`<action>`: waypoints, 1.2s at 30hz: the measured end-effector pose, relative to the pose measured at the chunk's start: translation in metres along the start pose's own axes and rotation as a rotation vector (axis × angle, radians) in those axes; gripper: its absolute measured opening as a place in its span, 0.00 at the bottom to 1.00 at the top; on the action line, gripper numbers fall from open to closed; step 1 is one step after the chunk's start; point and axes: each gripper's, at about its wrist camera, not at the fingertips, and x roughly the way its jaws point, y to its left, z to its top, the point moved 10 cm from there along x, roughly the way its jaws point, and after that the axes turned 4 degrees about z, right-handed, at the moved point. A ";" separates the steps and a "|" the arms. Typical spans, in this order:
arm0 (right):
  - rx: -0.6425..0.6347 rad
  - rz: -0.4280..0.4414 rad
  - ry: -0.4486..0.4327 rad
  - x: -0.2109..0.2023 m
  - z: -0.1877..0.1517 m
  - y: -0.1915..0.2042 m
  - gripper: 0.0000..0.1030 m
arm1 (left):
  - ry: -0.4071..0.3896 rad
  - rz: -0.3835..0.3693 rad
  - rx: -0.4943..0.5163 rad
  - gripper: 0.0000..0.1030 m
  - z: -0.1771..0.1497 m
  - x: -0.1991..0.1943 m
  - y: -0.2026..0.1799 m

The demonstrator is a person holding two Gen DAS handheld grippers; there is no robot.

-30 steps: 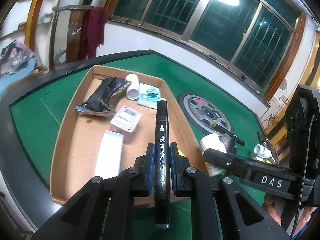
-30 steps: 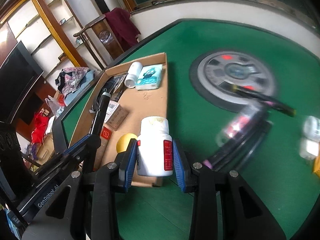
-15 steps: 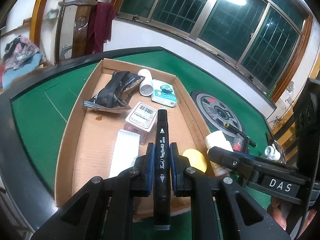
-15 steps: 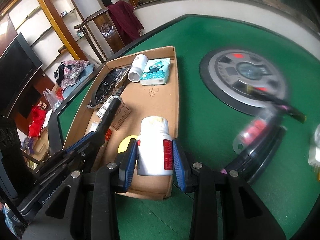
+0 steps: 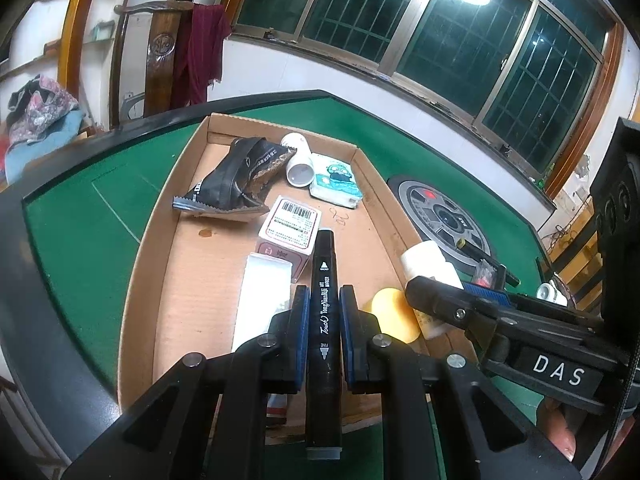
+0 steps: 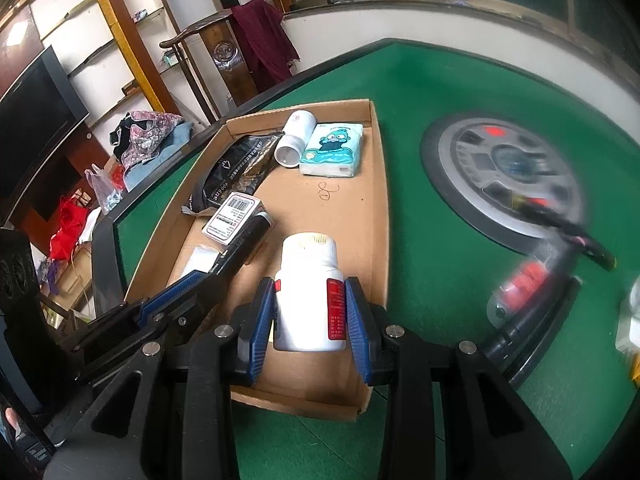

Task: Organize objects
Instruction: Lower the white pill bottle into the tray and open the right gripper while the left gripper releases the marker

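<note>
My left gripper [image 5: 324,308] is shut on a black marker [image 5: 325,280] that points out over the cardboard tray [image 5: 160,216]. My right gripper [image 6: 310,312] is shut on a white pill bottle [image 6: 308,280] with a red label, held over the tray's near right part. From the left wrist the bottle [image 5: 430,264] and right gripper appear to the right. From the right wrist the marker [image 6: 246,246] and left gripper [image 6: 192,284] reach in from the left.
In the tray lie a black snack bag [image 5: 236,184], a white tube [image 5: 300,160], a tissue pack [image 5: 336,184], a barcoded box [image 5: 292,224], a white packet [image 5: 264,292] and a yellow ball [image 5: 392,312]. A round grey disc [image 6: 508,184] and blurred items sit on the green table [image 6: 420,240].
Both grippers have moved further over the tray, still holding the marker and the bottle. The right gripper shifted left, so the bottle now covers the yellow ball in its view.
</note>
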 end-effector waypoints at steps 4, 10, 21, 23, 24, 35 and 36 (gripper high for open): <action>-0.029 -0.004 -0.004 0.001 0.000 0.006 0.31 | 0.008 0.009 -0.003 0.12 -0.001 0.000 0.004; -0.071 -0.009 -0.006 0.004 -0.001 0.015 0.32 | 0.015 0.010 -0.007 0.12 -0.002 0.001 0.007; -0.099 -0.018 -0.011 0.005 -0.002 0.019 0.32 | 0.020 0.017 -0.007 0.12 -0.003 0.001 0.011; -0.099 -0.021 -0.012 0.005 -0.001 0.018 0.31 | 0.021 0.020 -0.003 0.12 -0.003 0.001 0.010; -0.099 -0.023 -0.013 0.005 -0.001 0.018 0.31 | 0.021 0.020 -0.003 0.12 -0.003 0.001 0.010; -0.089 -0.015 -0.013 0.005 0.000 0.017 0.32 | 0.035 0.013 -0.017 0.12 -0.004 0.003 0.011; -0.086 -0.011 -0.011 0.005 0.000 0.017 0.32 | 0.035 0.011 -0.018 0.12 -0.004 0.003 0.010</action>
